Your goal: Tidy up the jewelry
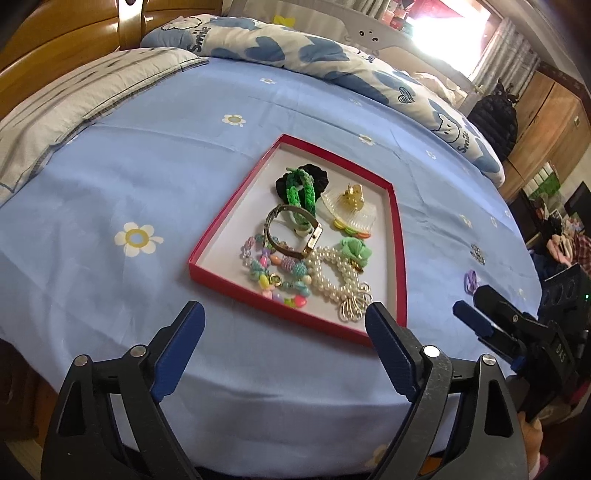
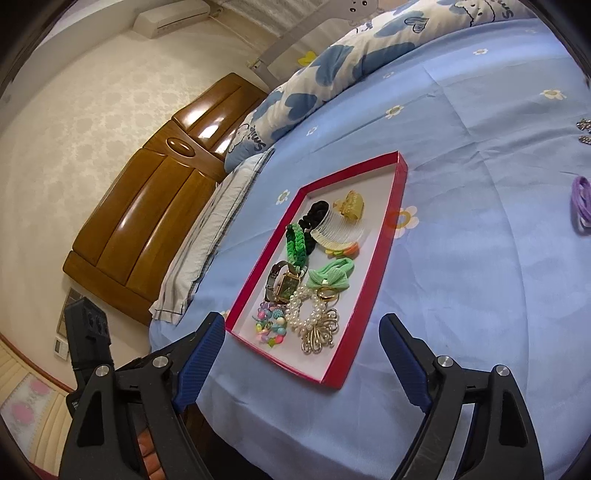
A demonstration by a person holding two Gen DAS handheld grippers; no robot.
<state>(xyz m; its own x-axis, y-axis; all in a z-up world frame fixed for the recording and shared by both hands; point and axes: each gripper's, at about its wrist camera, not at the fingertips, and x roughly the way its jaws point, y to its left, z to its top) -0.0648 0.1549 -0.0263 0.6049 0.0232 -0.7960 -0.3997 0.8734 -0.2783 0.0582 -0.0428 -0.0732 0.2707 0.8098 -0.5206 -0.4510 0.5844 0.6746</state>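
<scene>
Daylight floods in through the window [image 1: 454, 33] at the far right of the bed, blown out to white glare. The blue sheet [image 1: 147, 177] is evenly bright with only soft shadows. The wooden headboard [image 2: 147, 206] carries shiny highlights. Both views are sharp at centre, strongly bowed toward dark, vignetted corners.

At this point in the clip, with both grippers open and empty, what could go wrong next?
1. The purple hair ties lie on the blue sheet, outside the shallow red tray, and may get missed.
2. The white pearl bracelet touches the gold filigree brooch and the pastel bead bracelet; lifting one may drag the others.
3. The tray sits near the bed edge and a nudge could shift it.
</scene>
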